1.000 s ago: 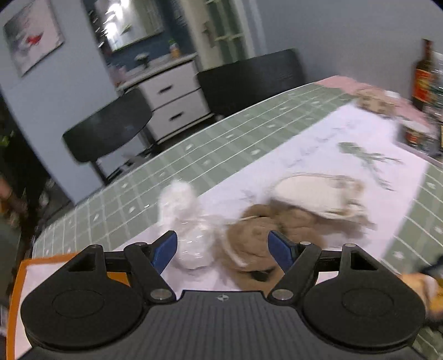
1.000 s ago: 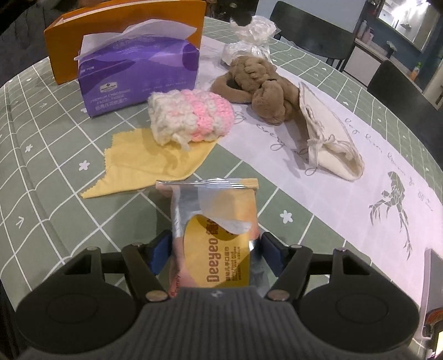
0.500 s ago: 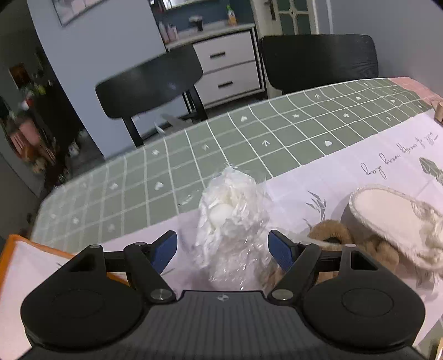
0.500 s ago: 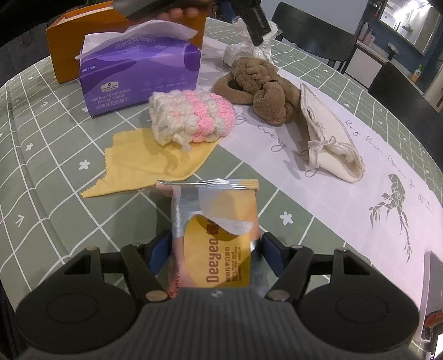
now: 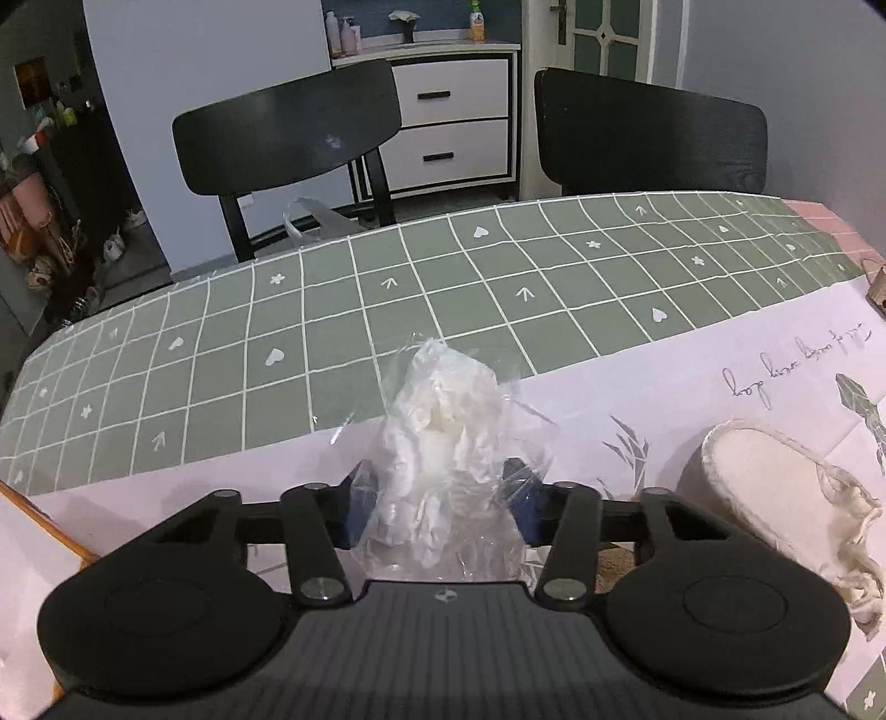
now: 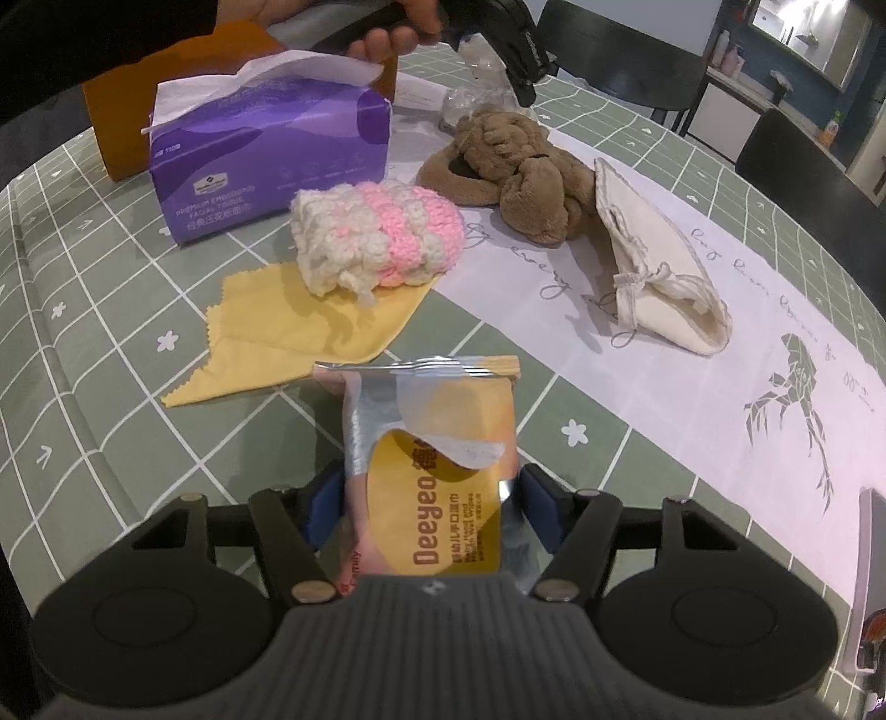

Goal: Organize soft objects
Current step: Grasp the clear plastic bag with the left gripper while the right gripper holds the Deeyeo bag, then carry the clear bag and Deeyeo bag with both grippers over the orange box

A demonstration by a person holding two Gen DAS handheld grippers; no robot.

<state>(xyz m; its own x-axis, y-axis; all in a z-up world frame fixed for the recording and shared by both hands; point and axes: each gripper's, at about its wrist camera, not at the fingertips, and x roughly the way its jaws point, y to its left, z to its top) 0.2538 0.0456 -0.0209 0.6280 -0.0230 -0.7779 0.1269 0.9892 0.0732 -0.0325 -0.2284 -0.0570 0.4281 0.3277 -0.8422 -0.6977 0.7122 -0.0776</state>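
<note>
1. At the far left of the right wrist view, an orange box is seen standing on the green checked tablecloth; a purple tissue pack stands against its front.
2. Above the pack, a hand is seen gripping the left gripper, which reaches down to a clear bag at the back of the table.
3. In the left wrist view, that clear bag, stuffed with something white, is shown resting on a pale runner. It is clasped by the left gripper, whose jaws have just been closing; the blue pads are pressed into the plastic on both sides.
4. A yellow cloth is laid flat on the tablecloth, and a pink-and-white crochet piece is set on its far edge.
5. A wipes packet is gripped by the right gripper near the camera, with a pad against each side; its sealed end is pointed away and is held above the tablecloth.
6. A brown plush is seen lying on the runner, just in front of the clear bag.
7. A cream pouch is lain on the runner, touching the plush on its right.
8. Black chairs and a white drawer unit are seen beyond the table.
</note>
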